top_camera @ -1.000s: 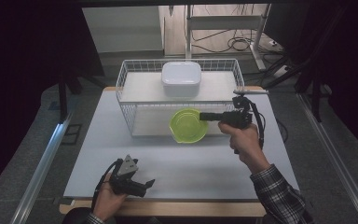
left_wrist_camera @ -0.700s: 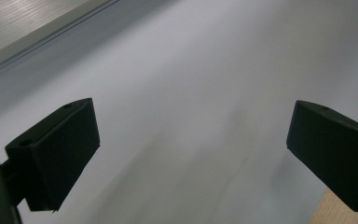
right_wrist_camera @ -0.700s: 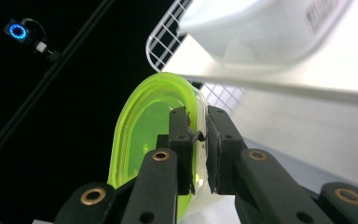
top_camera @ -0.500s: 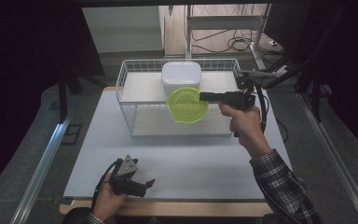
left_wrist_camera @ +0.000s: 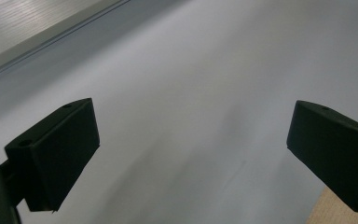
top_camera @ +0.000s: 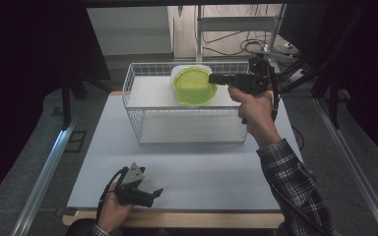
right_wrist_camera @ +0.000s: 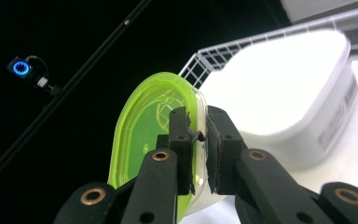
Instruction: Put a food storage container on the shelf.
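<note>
Step in hand: the green lid (top_camera: 194,86) is carried over the white container (top_camera: 177,75) that sits in the wire basket (top_camera: 142,120) at the far side of the surface (top_camera: 202,167). The lid is pinched at its rim by the right tool (top_camera: 213,78), jaws clamped on the edge; in the right gripper view the rim is seen squeezed between the two pads, lid (right_wrist_camera: 149,135) tilted on edge beside the container (right_wrist_camera: 284,88).

The lid is held up in the air above the basket, over or just in front of the container, not seated on it.

The left tool (top_camera: 153,192) is parked at the near edge of the surface, jaws spread wide, nothing between them; bare surface (left_wrist_camera: 191,93) is seen past them in the left gripper view.

Next move, as judged: the lid needs to be levelled, centred over the container's opening and lowered flat until the rim seats all round; only then should the grip be released. A tilted approach risks one edge catching.

Hard to make out:
- the container's top is mostly covered by the lid in the high view, so the alignment can't be judged
- whether anything is inside the container can't be told
- the container is overexposed in the right gripper view and its side print is unreadable
- the lid's lower edge is hidden behind the right tool's jaws.
</note>
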`<move>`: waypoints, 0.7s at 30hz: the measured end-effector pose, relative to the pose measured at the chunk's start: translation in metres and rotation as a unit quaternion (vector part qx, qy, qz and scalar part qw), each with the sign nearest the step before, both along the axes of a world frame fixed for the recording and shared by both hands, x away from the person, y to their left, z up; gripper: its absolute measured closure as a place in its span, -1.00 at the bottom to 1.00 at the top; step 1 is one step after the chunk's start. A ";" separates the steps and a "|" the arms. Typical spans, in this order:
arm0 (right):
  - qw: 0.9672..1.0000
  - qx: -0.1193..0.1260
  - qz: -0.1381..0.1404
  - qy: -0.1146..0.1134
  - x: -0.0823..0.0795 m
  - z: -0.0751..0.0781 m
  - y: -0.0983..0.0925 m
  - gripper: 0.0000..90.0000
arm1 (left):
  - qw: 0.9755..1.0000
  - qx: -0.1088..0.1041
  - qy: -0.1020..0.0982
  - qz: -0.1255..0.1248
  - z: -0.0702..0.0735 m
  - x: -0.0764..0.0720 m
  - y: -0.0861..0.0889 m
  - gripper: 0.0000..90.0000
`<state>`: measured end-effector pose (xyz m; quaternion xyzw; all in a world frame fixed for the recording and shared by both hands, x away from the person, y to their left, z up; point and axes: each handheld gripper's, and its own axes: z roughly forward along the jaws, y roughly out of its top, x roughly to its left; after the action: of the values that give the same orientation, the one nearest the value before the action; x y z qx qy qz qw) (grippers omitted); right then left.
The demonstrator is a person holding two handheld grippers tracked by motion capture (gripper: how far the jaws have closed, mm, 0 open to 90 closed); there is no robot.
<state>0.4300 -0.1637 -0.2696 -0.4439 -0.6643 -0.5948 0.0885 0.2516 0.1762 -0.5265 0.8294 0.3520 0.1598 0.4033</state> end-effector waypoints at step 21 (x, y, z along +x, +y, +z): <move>0.995 -0.019 -0.099 -0.009 0.040 0.017 0.027 0.81 | 1.000 0.002 0.005 -0.004 -0.001 0.000 -0.001 -0.95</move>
<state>0.4702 -0.1366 -0.2521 -0.5040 -0.6290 -0.5917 0.0150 0.2514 0.1753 -0.5276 0.8324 0.3500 0.1545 0.4009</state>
